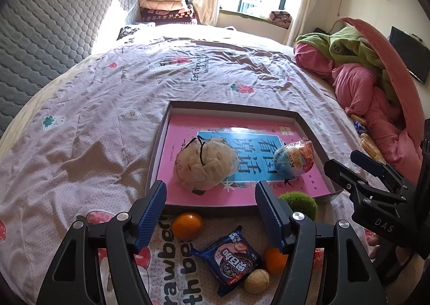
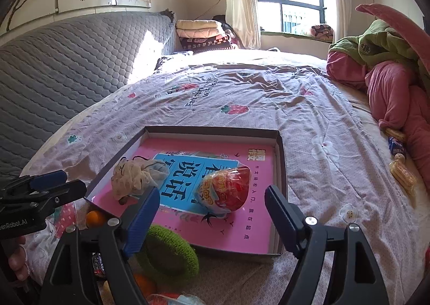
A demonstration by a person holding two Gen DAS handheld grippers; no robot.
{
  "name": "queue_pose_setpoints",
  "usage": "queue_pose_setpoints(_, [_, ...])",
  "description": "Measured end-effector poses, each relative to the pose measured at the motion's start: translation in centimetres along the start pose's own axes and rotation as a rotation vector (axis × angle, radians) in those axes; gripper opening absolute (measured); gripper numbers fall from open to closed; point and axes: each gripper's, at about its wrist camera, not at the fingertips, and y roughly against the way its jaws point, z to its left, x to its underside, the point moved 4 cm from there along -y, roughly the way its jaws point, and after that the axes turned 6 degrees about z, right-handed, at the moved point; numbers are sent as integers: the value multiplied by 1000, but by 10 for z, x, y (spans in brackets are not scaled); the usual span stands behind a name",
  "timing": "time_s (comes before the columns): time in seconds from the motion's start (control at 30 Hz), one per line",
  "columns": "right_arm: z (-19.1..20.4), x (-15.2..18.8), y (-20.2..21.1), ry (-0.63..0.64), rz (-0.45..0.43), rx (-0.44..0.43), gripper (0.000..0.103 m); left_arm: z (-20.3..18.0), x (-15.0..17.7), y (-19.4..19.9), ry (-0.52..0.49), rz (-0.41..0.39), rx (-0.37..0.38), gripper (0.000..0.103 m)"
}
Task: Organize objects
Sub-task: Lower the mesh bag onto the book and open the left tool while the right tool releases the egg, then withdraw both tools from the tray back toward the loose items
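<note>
Foil-wrapped egg [image 2: 224, 190], red and blue, lies in the tray [image 2: 279, 154], pointed end toward its far wall; both grippers' jaws apart, empty.

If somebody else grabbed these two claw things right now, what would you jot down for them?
Left gripper: open, empty. Right gripper: open, empty.
In the box, on the pink book: mesh pouch and wrapped toy egg. Those look done.
On the bedspread in front of the box: green knitted piece, two oranges, cookie packet, walnut.
Probably left: move those into the box.
</note>
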Motion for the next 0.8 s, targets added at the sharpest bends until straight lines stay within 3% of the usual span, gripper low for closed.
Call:
queue_pose_setpoints(0.37, [21,21,41,45,-49,15,82,-11,35,19,-31,20,-2,70])
queue_pose_setpoints(0.8, [26,52,66,35,-37,31,83,-2,59,41,-28,14,-15,70])
